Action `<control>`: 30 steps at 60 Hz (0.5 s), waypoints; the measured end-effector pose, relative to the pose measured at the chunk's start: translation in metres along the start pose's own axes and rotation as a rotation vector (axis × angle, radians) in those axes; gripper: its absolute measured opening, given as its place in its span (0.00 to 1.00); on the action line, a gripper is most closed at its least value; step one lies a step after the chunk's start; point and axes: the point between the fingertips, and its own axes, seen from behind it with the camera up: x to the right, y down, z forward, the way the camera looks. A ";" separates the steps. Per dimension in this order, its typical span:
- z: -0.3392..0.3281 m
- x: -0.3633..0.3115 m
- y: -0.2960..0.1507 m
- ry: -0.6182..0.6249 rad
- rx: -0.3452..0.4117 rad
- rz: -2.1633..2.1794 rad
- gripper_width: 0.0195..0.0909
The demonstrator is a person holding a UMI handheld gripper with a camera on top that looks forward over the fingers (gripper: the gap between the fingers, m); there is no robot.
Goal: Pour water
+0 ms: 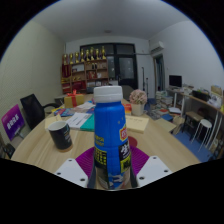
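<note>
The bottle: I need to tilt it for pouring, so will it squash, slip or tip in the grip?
The bottle looks like thin plastic, so it probably gives under squeeze. Its glossy label may be slippery. Tall and narrow with the cap on, it would tip easily if released. The hand-held gripper appears shut on it low down.

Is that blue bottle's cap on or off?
On. The bottle stands upright between the jaws, and its white cap sits on the neck. Whether it is screwed tight cannot be told.
</note>
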 end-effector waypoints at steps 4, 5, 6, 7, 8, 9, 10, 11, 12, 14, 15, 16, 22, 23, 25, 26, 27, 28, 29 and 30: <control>0.000 0.016 -0.021 0.043 -0.023 -0.107 0.41; 0.001 0.018 -0.027 0.055 -0.030 -0.148 0.41; 0.002 0.020 -0.035 0.066 -0.033 -0.190 0.41; 0.004 0.021 -0.044 0.076 -0.031 -0.230 0.41; 0.005 0.022 -0.051 0.085 -0.027 -0.274 0.41; 0.008 0.017 -0.058 0.100 -0.017 -0.317 0.41; 0.010 0.016 -0.066 0.108 -0.017 -0.364 0.41; 0.012 0.015 -0.074 0.115 -0.020 -0.418 0.41; 0.015 0.013 -0.082 0.125 -0.024 -0.476 0.41; 0.021 0.011 -0.097 0.148 -0.033 -0.608 0.41; 0.022 0.013 -0.106 0.156 -0.041 -0.681 0.41; 0.023 0.015 -0.116 0.164 -0.042 -0.759 0.41; 0.053 -0.016 -0.130 0.233 -0.057 -1.220 0.40; 0.046 -0.009 -0.138 0.216 -0.070 -1.293 0.41; 0.055 -0.020 -0.134 0.231 -0.075 -1.431 0.40; 0.056 -0.022 -0.134 0.236 -0.082 -1.493 0.40; 0.057 -0.025 -0.134 0.238 -0.088 -1.551 0.41; 0.058 -0.027 -0.135 0.240 -0.095 -1.608 0.41; 0.058 -0.029 -0.135 0.242 -0.103 -1.664 0.41; 0.058 -0.030 -0.135 0.245 -0.112 -1.715 0.41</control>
